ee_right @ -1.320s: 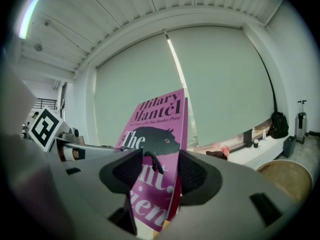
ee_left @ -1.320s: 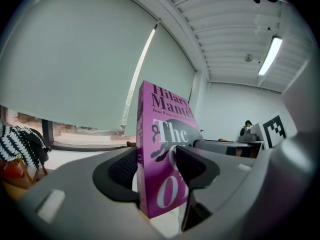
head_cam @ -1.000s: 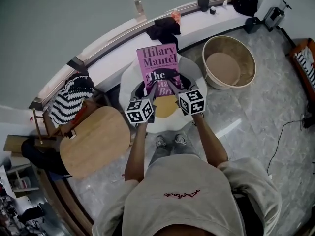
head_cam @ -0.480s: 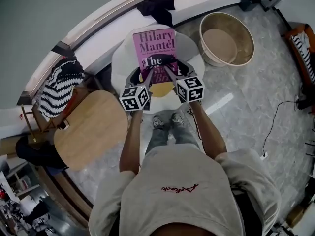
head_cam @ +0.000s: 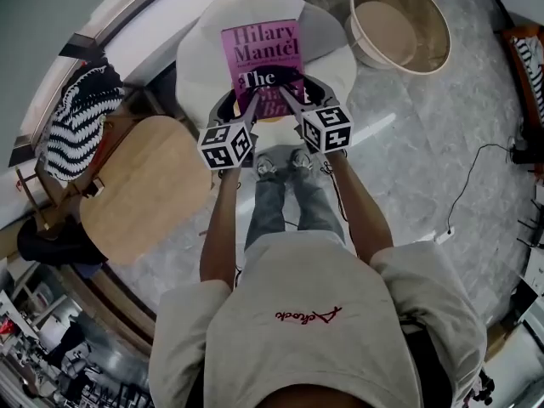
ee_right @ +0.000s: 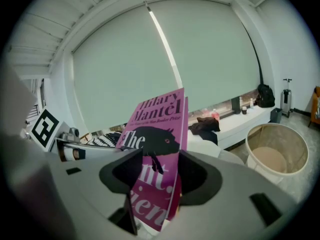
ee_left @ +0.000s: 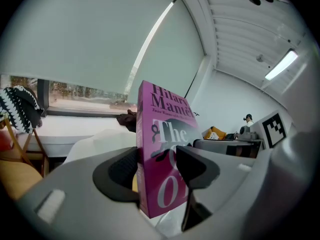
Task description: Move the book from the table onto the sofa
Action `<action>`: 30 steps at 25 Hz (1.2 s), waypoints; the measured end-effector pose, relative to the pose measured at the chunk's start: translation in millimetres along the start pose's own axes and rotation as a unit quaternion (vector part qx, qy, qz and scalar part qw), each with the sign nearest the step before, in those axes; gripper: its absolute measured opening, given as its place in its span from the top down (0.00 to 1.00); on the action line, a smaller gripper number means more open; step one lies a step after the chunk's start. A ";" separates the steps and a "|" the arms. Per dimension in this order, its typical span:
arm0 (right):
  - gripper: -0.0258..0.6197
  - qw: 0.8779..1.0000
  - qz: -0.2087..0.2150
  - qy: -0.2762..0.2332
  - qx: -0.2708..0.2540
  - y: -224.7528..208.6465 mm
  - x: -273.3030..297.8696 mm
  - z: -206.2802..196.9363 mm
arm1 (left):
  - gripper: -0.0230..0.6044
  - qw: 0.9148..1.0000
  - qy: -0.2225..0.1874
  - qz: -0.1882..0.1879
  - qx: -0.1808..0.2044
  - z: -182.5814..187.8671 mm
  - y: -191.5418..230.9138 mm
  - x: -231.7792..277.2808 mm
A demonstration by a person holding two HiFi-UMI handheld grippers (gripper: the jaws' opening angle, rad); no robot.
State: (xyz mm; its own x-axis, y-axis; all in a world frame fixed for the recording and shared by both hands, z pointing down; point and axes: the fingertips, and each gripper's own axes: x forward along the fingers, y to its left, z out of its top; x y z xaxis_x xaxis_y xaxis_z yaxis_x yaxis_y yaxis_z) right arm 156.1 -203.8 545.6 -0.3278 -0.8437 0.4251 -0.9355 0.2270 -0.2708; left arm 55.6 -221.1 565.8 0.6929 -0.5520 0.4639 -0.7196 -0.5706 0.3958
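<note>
Left gripper (head_cam: 248,107): jaws were shut on the lower left edge of the book (head_cam: 263,53), one pad on the cover and one behind. Right gripper (head_cam: 287,100): clamped likewise on the lower right edge.

Book: pink paperback, stood upright between the two grippers, over the white seat (head_cam: 200,58) just beyond them, presumably the sofa. The round wooden table (head_cam: 144,198) lay out past the left gripper's outer side.

Handling, as judged: light, fairly stiff as a closed block, with a glossy cover liable to slip. Best held low at both side edges, through the full thickness.
</note>
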 end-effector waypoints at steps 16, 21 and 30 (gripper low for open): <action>0.61 0.993 0.010 0.108 0.057 -14.6 22.2 -158.0 | 0.58 0.993 0.095 0.022 -0.067 -154.3 34.4 23.1; 0.61 0.989 0.021 0.135 0.058 4.8 33.3 -188.3 | 0.58 0.990 0.113 0.028 -0.085 -183.7 56.0 9.7; 0.61 0.984 0.024 0.164 0.062 -13.9 56.0 -245.0 | 0.58 0.986 0.131 0.026 -0.104 -236.9 77.3 39.2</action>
State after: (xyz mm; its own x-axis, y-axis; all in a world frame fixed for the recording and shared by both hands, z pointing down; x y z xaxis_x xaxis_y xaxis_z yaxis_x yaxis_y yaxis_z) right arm 118.4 -135.0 784.7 -0.4155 -0.6259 0.6600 -0.9012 0.1850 -0.3919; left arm 16.2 -142.8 802.3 0.6386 -0.3858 0.6659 -0.7667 -0.3934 0.5074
